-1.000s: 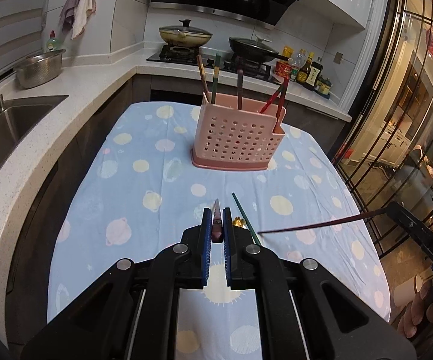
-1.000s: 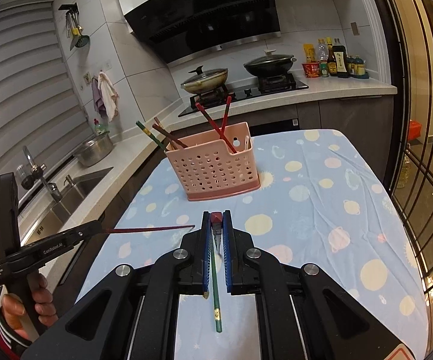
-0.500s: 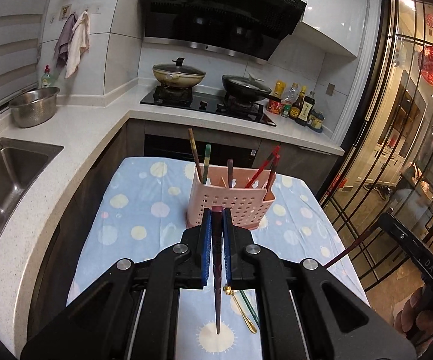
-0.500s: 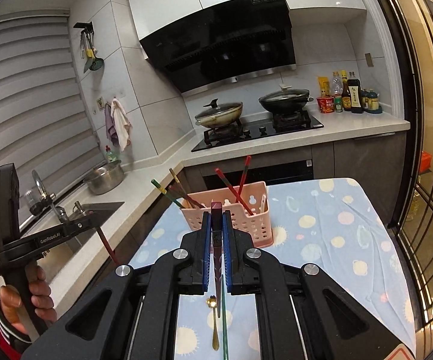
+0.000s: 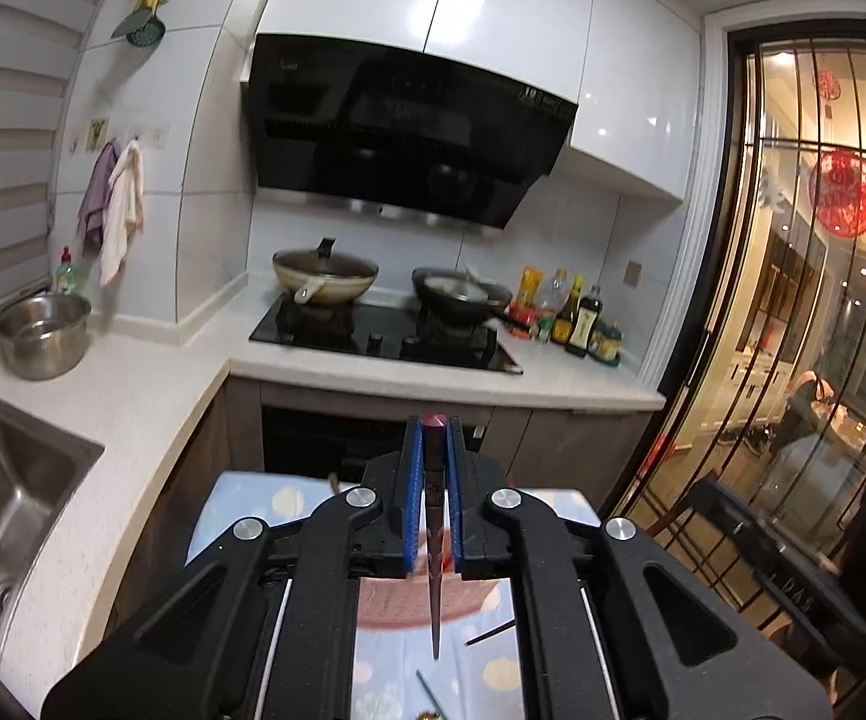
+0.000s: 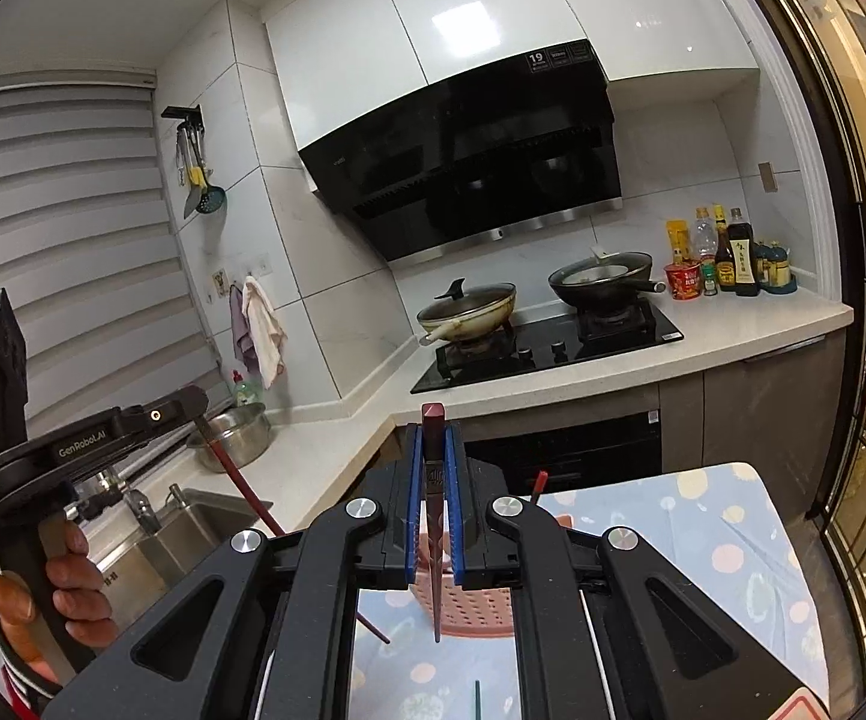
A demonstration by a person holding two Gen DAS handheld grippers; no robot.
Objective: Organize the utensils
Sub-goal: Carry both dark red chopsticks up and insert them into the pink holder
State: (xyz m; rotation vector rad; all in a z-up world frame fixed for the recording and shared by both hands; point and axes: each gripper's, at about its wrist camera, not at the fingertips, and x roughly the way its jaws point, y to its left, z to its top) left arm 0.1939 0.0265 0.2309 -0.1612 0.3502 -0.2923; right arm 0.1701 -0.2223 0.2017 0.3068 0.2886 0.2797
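My left gripper (image 5: 433, 438) is shut on a dark red chopstick (image 5: 434, 588) that hangs point down, high above the pink perforated utensil basket (image 5: 396, 603). My right gripper (image 6: 433, 438) is shut on another dark red chopstick (image 6: 434, 576), also point down above the pink basket (image 6: 475, 609). The left gripper also shows in the right wrist view (image 6: 192, 405) with its chopstick (image 6: 240, 480) slanting down. A green chopstick (image 5: 429, 693) lies on the dotted blue tablecloth (image 6: 721, 546); in the right wrist view the green chopstick (image 6: 477, 699) shows below the basket.
A stove with two pans (image 5: 324, 279) stands on the white counter (image 5: 132, 390) behind the table. A sink (image 5: 6, 492) and a steel bowl (image 5: 42, 333) are on the left. Sauce bottles (image 5: 577, 318) stand at the counter's right. A glass door (image 5: 823, 360) is on the right.
Both grippers have risen and tilted up with their chopsticks, which now hang point down over the basket. The table has dropped low in both views.
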